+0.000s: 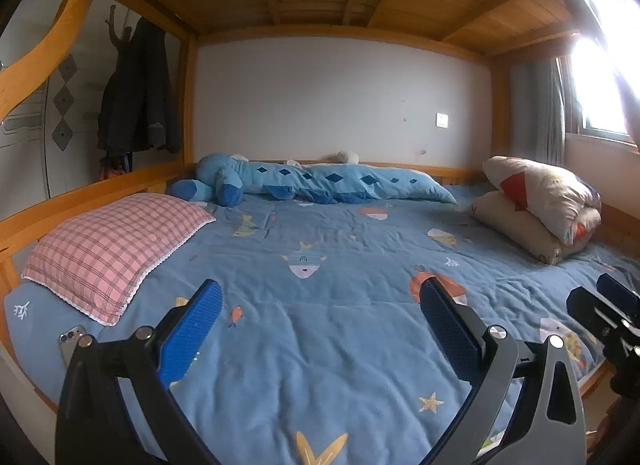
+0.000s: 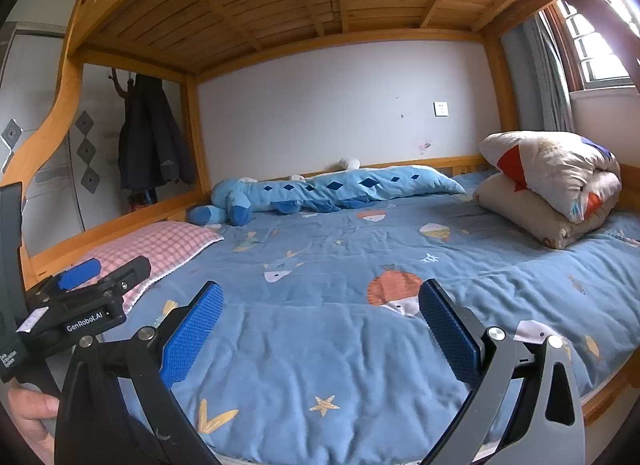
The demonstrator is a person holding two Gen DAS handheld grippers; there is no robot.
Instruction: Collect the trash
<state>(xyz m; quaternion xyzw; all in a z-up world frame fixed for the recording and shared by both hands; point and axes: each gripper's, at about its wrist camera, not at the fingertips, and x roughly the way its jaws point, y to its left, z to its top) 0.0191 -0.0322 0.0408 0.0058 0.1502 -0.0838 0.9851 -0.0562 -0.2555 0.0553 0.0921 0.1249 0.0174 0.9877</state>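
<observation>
A: Where are your 2 grippers?

B: Both hang over the near edge of the bed [image 1: 320, 345]. Your left gripper [image 1: 320, 301] has its jaws spread wide with nothing between the blue pads [image 1: 192, 333]. Your right gripper [image 2: 320, 301] is the same, jaws wide, holding nothing.

A: And the trash?

B: You can't tell for sure. A small white scrap [image 2: 532, 331] lies on the bed at its near right edge, just beside your right gripper's right finger. It is partly hidden, so what it is stays unclear.

A: What else is on the bed?

B: A pink pillow [image 1: 116, 253] at its left end, with a phone [image 1: 72, 341] on the bed just in front of that pillow. A blue plush [image 1: 312, 181] runs along the far side. A folded quilt [image 1: 544, 205] sits at the far right corner. A coat [image 1: 140, 89] hangs beyond the bed's left end.
</observation>
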